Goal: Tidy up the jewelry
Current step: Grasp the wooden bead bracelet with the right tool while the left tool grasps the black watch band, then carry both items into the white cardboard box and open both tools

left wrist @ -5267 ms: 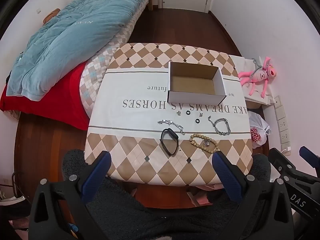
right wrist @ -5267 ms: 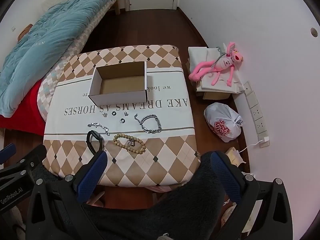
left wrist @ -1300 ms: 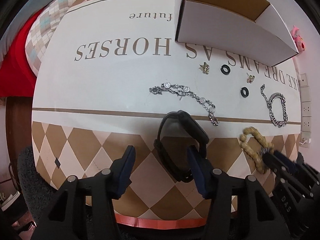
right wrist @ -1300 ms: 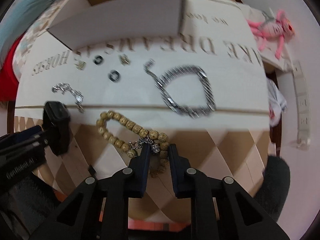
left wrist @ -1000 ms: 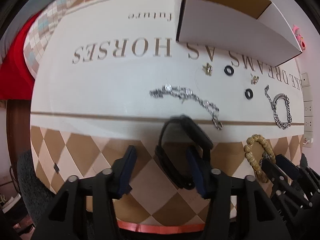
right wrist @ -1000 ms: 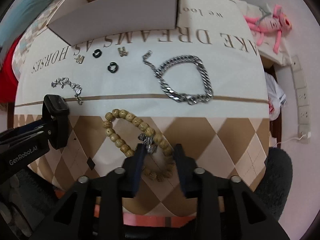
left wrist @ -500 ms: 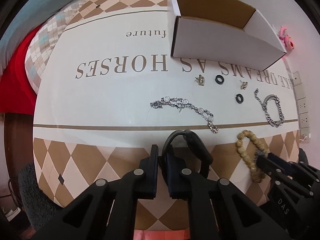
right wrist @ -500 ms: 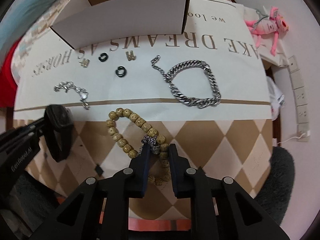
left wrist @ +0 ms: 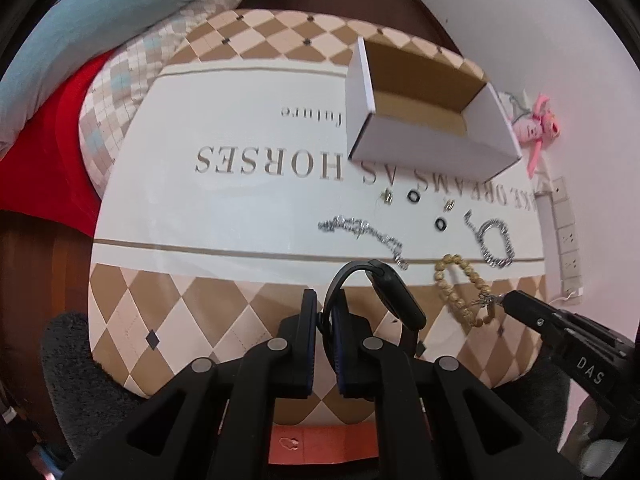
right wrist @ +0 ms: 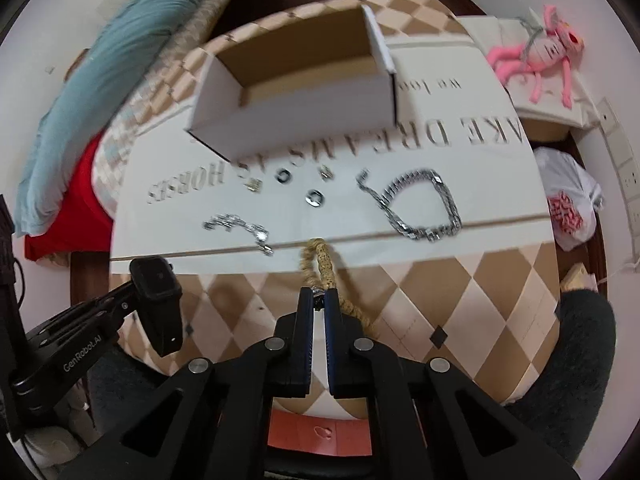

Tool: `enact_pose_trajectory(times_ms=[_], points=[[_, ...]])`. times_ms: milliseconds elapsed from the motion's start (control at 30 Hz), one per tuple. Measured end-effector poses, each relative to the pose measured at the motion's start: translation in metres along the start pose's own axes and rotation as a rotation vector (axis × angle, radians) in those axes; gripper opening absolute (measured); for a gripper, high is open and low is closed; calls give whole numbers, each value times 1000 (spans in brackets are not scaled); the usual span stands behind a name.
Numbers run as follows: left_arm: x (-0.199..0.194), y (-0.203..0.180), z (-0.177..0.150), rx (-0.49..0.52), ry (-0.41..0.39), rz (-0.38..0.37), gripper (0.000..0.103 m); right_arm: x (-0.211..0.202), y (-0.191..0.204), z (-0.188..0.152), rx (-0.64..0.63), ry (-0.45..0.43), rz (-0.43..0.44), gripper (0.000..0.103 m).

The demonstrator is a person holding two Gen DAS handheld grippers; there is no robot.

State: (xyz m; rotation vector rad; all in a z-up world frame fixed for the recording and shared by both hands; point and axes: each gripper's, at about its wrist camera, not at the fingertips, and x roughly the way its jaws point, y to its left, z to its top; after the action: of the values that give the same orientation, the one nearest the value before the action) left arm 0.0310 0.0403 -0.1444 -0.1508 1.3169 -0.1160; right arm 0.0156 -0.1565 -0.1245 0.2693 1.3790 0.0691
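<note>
My left gripper (left wrist: 323, 307) is shut on the strap of a black smartwatch (left wrist: 394, 295), lifted a little above the table; the watch also shows in the right wrist view (right wrist: 158, 304). My right gripper (right wrist: 319, 301) is shut on the metal charm of a wooden bead bracelet (right wrist: 320, 261), which hangs stretched from it; it also shows in the left wrist view (left wrist: 460, 288). An open white cardboard box (left wrist: 424, 136) stands at the table's far side. A thin silver chain (left wrist: 368, 236), a heavy silver link bracelet (right wrist: 420, 208), black rings (right wrist: 315, 198) and small earrings (left wrist: 387, 197) lie on the cloth.
The table wears a checked cloth (left wrist: 224, 208) printed with large letters. A bed with a blue duvet (left wrist: 100, 20) is at the left. A pink plush toy (right wrist: 536, 56) and a white plastic bag (right wrist: 570, 208) are at the right by the wall.
Both grippers have risen and drawn back from the table. The smartwatch has lifted with the left gripper, and the bead bracelet has been pulled up and stretched by the right gripper.
</note>
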Motion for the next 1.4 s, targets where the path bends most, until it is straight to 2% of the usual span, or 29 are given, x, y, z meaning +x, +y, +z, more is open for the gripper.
enact_pose_trajectory(times_ms=[33, 233, 300, 367, 400, 467, 533, 733, 767, 800, 833, 933, 1067, 1267, 1400], points=[[-2, 0, 4, 0, -5, -1, 5, -3, 0, 1, -6, -7, 3, 0], [-4, -13, 17, 12, -31, -10, 5, -20, -5, 14, 4, -52, 35, 0], [1, -16, 19, 18, -32, 1, 5, -16, -5, 17, -13, -6, 80, 0], [8, -19, 19, 25, -32, 27, 5, -8, -7, 21, -22, -13, 41, 2], [15, -20, 19, 31, -29, 47, 5, -1, -5, 23, -42, 4, 27, 3], [29, -21, 19, 33, -10, 65, 5, 20, -7, 27, -57, 51, -18, 23], [40, -22, 18, 33, 7, 75, 5, 33, -8, 28, -73, 70, -41, 33], [68, -24, 14, 36, 60, 92, 5, 75, -14, 24, -105, 166, -105, 34], [70, -24, 13, 37, 64, 93, 5, 74, -13, 23, -117, 130, -101, 32], [72, -24, 12, 38, 68, 92, 5, 76, -13, 21, -126, 133, -110, 28], [73, -24, 12, 38, 73, 92, 5, 77, -11, 19, -146, 126, -143, 8], [73, -23, 10, 41, 80, 89, 5, 78, -8, 14, -169, 114, -164, 9], [59, -27, 9, 54, 61, 76, 5, 69, -13, 7, -130, 83, -131, 9], [14, -40, 30, 66, -19, 16, 5, 8, -16, 18, -66, -32, -12, 9], [-12, -54, 64, 76, -72, -43, 5, -33, -15, 45, -39, -118, 45, 9]])
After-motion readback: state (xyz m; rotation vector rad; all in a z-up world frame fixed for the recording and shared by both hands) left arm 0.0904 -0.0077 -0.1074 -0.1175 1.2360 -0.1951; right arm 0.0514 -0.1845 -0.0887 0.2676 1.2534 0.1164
